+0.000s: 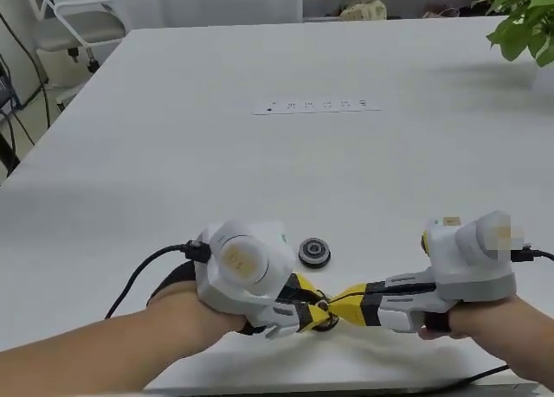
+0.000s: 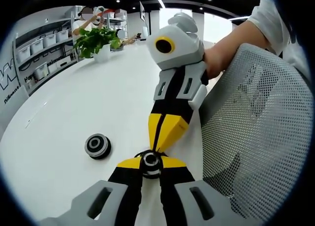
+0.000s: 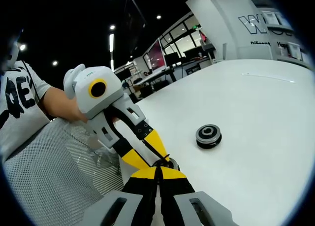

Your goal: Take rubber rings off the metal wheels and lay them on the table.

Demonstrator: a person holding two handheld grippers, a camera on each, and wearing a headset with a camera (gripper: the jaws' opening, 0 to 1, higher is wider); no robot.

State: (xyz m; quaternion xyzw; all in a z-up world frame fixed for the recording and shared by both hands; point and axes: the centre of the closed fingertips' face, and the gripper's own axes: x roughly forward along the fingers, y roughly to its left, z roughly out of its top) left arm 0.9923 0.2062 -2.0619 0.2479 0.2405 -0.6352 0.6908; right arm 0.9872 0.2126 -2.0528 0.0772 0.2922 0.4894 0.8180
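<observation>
**Item: metal wheel held for ring removal, near edge of surface**

Tongs, 2. The left tongs (image 1: 310, 313) are clenched on one metal wheel (image 2: 150, 163), holding it just above the white surface (image 1: 260, 172) so it is steadied for stripping. The right tongs (image 3: 158, 173) meet it tip to tip from the opposite side. Their yellow tips are drawn together at the wheel's rim, probably to nip the rubber. Whether a ring is actually caught between them is too small to tell.

Metal wheels, 2. One is in the left tongs' grasp. The second wheel (image 1: 314, 252) lies flat on the surface just beyond the meeting tips, apart from both tongs, likely waiting its turn.

Rubber rings, 2 by judgement. The dark ring (image 3: 208, 144) is seated on the lying wheel, and the held wheel's ring also looks seated.
</observation>
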